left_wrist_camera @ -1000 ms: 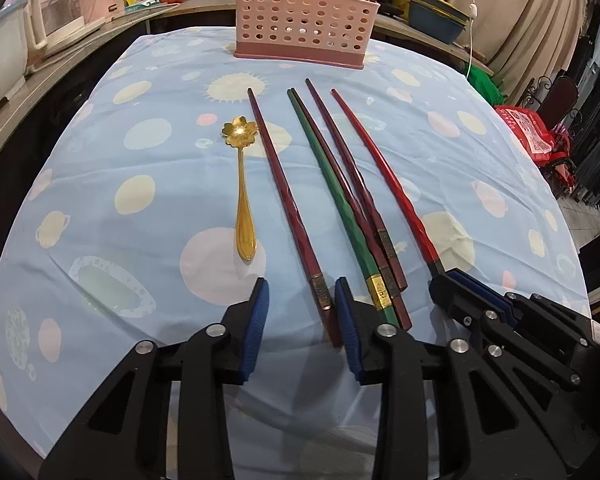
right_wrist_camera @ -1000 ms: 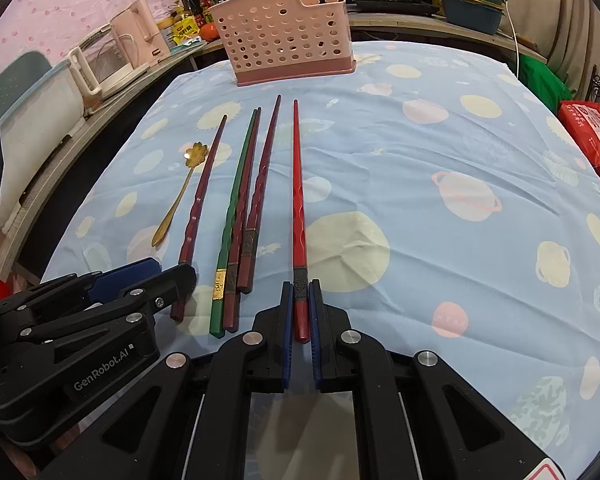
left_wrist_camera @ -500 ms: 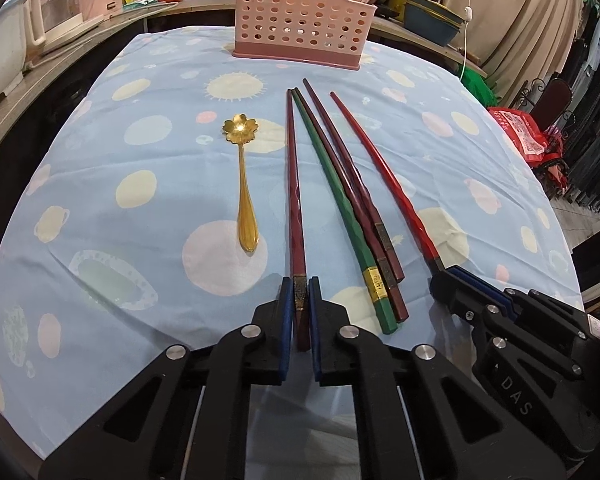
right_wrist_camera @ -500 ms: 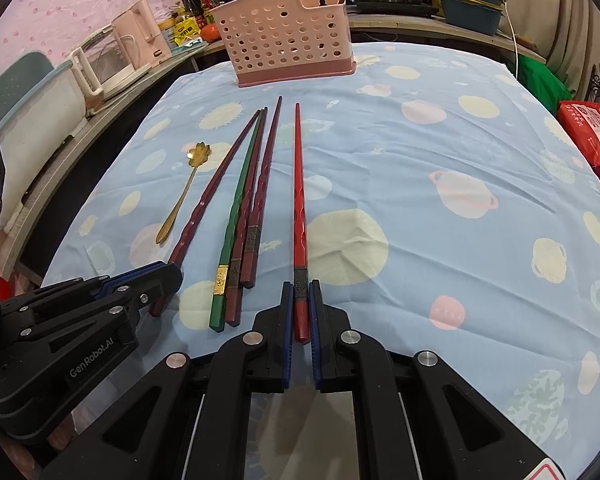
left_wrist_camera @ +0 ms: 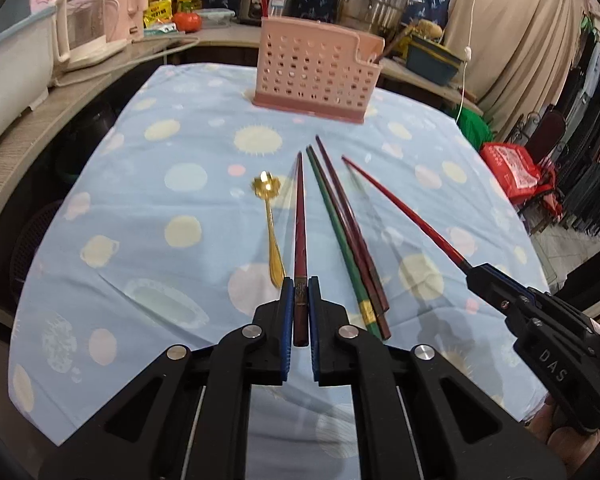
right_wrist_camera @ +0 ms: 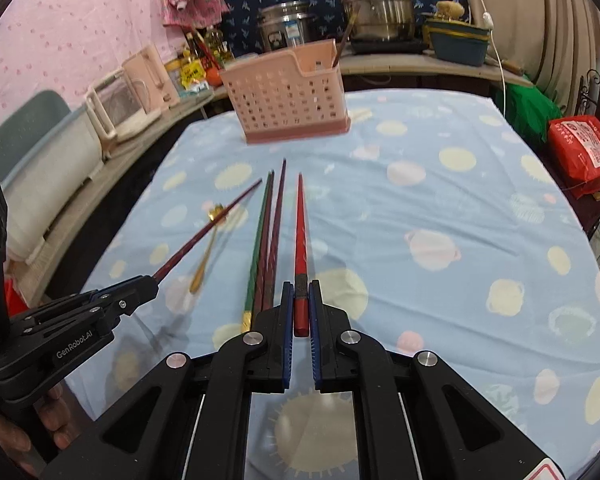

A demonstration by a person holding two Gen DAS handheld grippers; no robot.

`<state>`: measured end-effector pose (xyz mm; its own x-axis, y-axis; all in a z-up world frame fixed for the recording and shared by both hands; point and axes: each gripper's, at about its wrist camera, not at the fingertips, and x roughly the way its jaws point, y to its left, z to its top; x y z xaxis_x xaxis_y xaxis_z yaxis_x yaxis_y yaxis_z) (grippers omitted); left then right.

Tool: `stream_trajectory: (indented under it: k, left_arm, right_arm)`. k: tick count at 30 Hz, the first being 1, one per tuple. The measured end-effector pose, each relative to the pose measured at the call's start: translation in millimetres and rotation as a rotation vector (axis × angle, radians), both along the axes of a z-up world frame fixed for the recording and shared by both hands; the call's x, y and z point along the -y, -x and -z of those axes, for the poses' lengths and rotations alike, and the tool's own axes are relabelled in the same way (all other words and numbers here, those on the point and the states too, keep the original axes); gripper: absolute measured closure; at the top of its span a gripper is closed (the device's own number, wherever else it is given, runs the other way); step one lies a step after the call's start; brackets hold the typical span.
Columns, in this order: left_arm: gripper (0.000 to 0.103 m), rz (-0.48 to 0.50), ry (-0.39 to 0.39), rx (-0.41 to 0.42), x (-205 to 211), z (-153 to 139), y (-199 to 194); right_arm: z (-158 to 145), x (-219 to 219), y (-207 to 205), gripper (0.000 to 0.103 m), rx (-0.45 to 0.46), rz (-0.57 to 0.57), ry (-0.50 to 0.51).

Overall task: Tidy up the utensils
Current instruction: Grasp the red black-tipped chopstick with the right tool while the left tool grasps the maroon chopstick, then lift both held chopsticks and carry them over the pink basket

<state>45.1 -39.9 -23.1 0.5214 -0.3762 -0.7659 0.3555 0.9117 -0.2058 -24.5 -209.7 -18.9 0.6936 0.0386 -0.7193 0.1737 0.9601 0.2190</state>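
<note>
Chopsticks are held one in each tool. The left tool (left_wrist_camera: 299,308) is pressed on the thick end of a dark red chopstick (left_wrist_camera: 300,216), which points forward toward the pink basket (left_wrist_camera: 316,70). The right tool (right_wrist_camera: 299,306) pinches the end of a bright red chopstick (right_wrist_camera: 300,224) in the same way. Both held sticks seem lifted a little off the cloth (each throws a faint shadow on it), but the blur makes this hard to confirm.

Between the two held sticks, three more lie on the bench (left_wrist_camera: 148,208) close side by side: one green chopstick (left_wrist_camera: 336,224) with a gold band near its thick end, and two dark ones (left_wrist_camera: 354,224) touching it. A gold spoon (left_wrist_camera: 270,224) with a flower-shaped bowl lies just left of the dark red stick, handle toward the camera.

The basket stands upright at the far edge of the blue spotted cloth, well apart from the chopsticks. In the right view something thin and brown sticks up from its notched corner.
</note>
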Motion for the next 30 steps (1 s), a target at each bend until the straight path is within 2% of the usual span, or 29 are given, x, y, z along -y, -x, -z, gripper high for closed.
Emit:
stream_trajectory:
  k: [9,16,30]
  left_arm:
    - [0.096,-0.012,0.058,0.102,-5,-55,-8]
    - [0.096,-0.018,0.074,0.158,-1,-85,-24]
    - [0.096,-0.032,0.109,0.321,13,-167,-89]
  right_arm:
    - [-58,12,-8,0.096,0.128,0.011,-0.005]
    - [-87,15,-21,0.096,0.188,0.014,0.000]
    - [-164,39,-79,0.096,0.331,0.028,0.075]
